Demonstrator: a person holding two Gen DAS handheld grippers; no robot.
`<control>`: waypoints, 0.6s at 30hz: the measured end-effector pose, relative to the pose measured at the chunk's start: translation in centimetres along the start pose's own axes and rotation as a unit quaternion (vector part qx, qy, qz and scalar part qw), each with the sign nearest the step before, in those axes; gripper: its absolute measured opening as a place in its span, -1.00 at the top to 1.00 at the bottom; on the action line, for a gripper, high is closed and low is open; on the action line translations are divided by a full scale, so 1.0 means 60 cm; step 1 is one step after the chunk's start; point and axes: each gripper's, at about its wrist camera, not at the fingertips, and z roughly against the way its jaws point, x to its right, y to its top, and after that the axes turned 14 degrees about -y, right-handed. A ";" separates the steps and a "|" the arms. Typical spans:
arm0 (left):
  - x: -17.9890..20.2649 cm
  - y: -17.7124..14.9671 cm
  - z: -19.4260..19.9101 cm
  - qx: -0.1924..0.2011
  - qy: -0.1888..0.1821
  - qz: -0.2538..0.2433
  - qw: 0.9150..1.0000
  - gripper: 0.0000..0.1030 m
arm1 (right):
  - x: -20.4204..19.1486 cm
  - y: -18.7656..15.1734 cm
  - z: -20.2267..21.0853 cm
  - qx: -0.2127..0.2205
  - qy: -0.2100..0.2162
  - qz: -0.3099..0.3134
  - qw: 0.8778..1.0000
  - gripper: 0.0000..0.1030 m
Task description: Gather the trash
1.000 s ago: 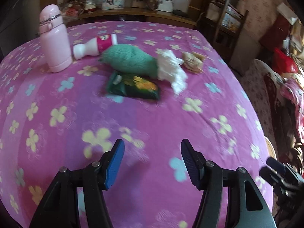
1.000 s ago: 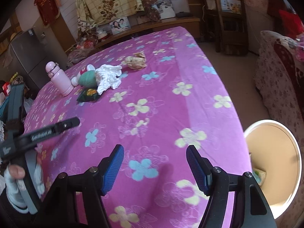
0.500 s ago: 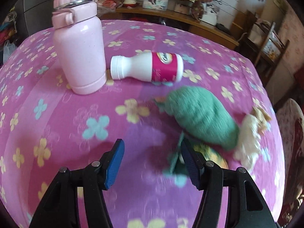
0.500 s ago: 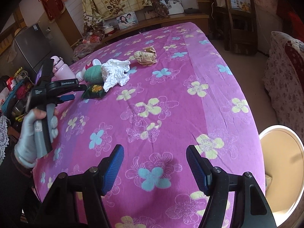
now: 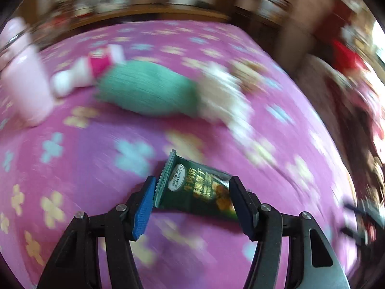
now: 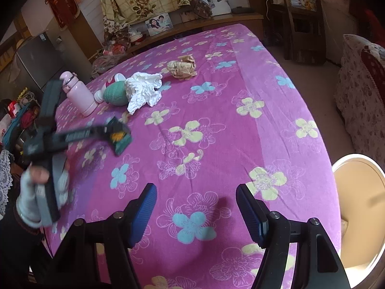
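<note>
Since half a second ago the green snack packet (image 5: 201, 191) has left its spot beside the teal knitted pouch (image 5: 149, 91) and now sits between the blue pads (image 5: 144, 207) of the left gripper (image 5: 192, 204), lifted clear of the pink flowered bedspread (image 5: 84, 149). The right wrist view confirms it: the packet hangs at the tip of the left gripper (image 6: 113, 132), above the cover and apart from the other clutter. So the first piece of trash looks picked up, and I judge the next step is carrying it to the white bin (image 6: 358, 204) at the bed's right corner.

The left gripper's jaws are closed in against both ends of the packet, holding it crosswise; heavy blur suggests the hand (image 6: 41, 192) is swinging. The right gripper (image 6: 196, 214) hovers low over the near edge of the bedspread, jaws spread wide with nothing between them.

Left on the bed are the crumpled white tissue (image 6: 144, 91), the brownish paper wad (image 6: 181, 66), the small pink-labelled bottle (image 5: 89, 72) and the pink flask (image 6: 78, 94).
</note>
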 end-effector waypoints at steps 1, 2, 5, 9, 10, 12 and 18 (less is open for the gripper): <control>0.013 -0.011 0.001 -0.012 -0.014 -0.012 1.000 -0.21 | 0.003 0.001 0.004 0.003 0.000 -0.003 1.000 -0.39; 0.020 -0.015 0.003 -0.017 -0.016 -0.017 1.000 -0.21 | 0.006 0.002 0.006 0.005 0.000 -0.007 1.000 -0.39; 0.029 -0.026 0.016 -0.016 -0.032 -0.013 0.999 -0.21 | 0.014 0.003 0.012 0.007 0.000 -0.015 1.000 -0.39; 0.034 -0.041 0.027 -0.023 -0.045 0.005 0.999 -0.21 | 0.019 0.001 0.018 0.010 0.001 -0.019 1.000 -0.39; 0.032 -0.045 0.033 -0.016 -0.041 0.018 0.999 -0.21 | 0.020 0.001 0.020 0.011 0.002 -0.019 1.000 -0.39; 0.039 -0.055 0.048 0.004 -0.040 0.042 0.998 -0.22 | 0.021 -0.001 0.021 0.012 0.003 -0.019 1.000 -0.39; 0.047 -0.064 0.069 0.031 0.034 0.068 0.997 -0.22 | 0.025 -0.005 0.025 0.010 0.011 -0.021 1.000 -0.39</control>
